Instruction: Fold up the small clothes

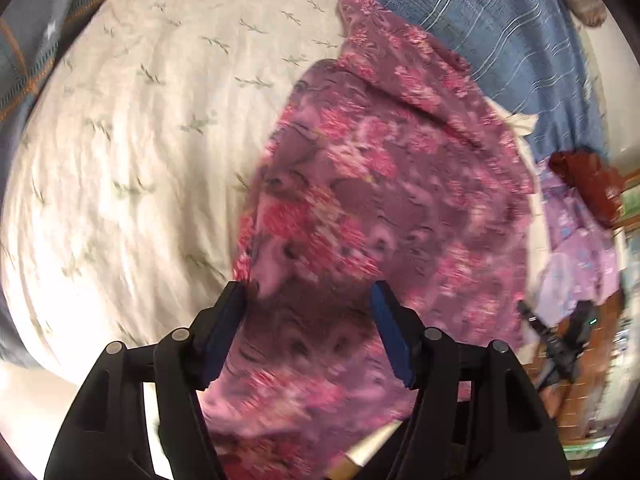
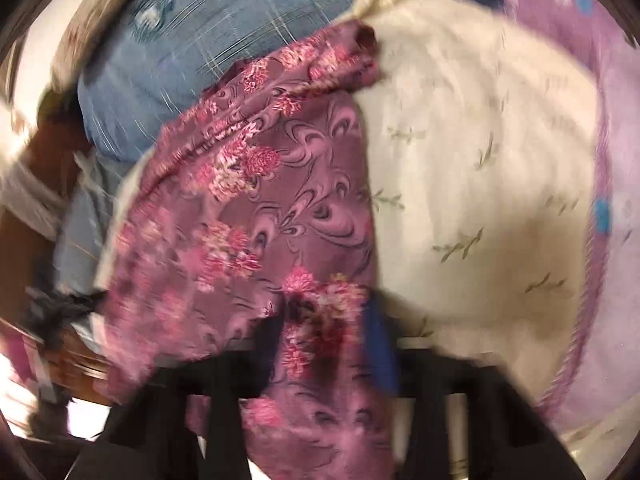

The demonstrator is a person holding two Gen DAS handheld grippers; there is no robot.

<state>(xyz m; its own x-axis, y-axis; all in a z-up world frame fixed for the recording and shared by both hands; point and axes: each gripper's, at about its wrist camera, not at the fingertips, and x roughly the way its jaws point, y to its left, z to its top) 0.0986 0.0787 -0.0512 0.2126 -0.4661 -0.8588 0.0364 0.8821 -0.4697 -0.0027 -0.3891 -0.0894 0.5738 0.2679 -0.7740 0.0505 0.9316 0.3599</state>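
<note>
Purple floral garment (image 1: 360, 200) spread over cream leaf-print bedding (image 1: 140, 140), blue plaid fabric (image 1: 500, 32) at 1 o'clock. Left gripper (image 1: 312, 300) spread wide, cloth draped between jaws. Right gripper (image 2: 320, 332) blurred; grip cannot be told, garment (image 2: 260, 200) bunched there.

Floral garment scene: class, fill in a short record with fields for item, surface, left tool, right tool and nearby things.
item: pink floral garment, rumpled, not yet folded
surface: cream leaf-print sheet
left tool: open, garment draped between its fingers
right tool: blurred, cloth between its fingers, grip unclear
nearby: blue checked cloth, lilac cloth
</note>
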